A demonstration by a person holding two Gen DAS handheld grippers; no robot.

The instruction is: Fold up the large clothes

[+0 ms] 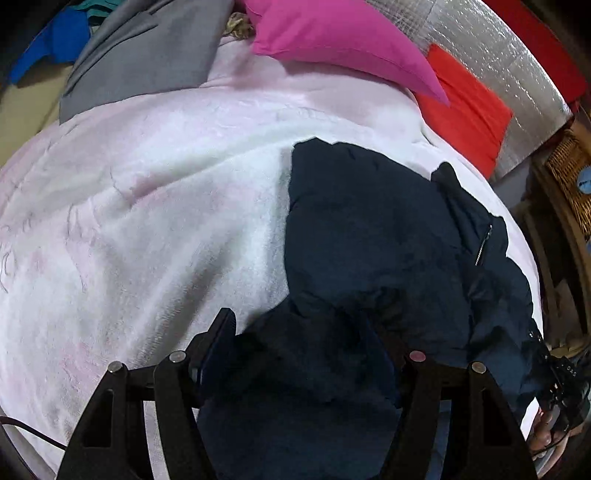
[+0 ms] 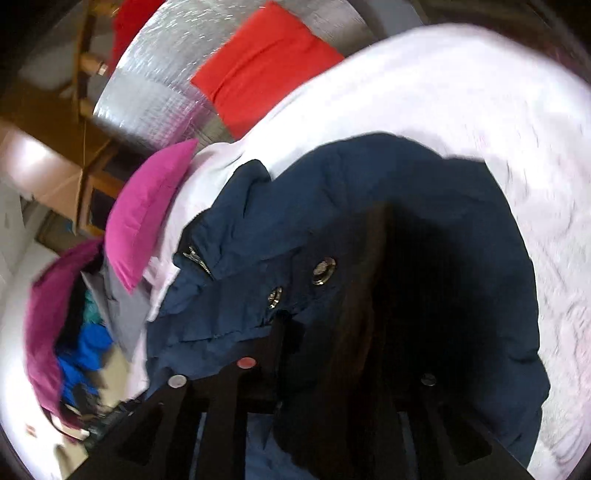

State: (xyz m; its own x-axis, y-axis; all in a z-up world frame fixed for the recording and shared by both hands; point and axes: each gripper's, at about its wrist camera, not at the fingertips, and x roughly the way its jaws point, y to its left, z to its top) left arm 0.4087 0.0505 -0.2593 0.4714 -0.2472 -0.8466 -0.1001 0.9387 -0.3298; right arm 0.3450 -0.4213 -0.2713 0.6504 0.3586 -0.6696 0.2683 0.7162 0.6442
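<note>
A navy padded jacket (image 1: 376, 236) lies on the right half of a white and pale pink fleece blanket (image 1: 155, 206). My left gripper (image 1: 304, 325) is at the jacket's near edge. A thick fold of it fills the gap between the jaws, and cloth covers the right finger. In the right wrist view the same jacket (image 2: 369, 192) shows metal snaps (image 2: 324, 270) and a zip pull. My right gripper (image 2: 343, 325) is shut on a dark fold of it. Only its left finger (image 2: 282, 332) shows; the rest is buried in fabric.
A magenta pillow (image 1: 332, 33) and a red cloth (image 1: 465, 110) lie at the far side, against a silver foil mat (image 1: 491, 44). Grey and blue garments (image 1: 147, 48) are heaped at the far left. A wicker basket (image 1: 569, 173) stands on the right. A hand (image 1: 546, 432) shows at the lower right.
</note>
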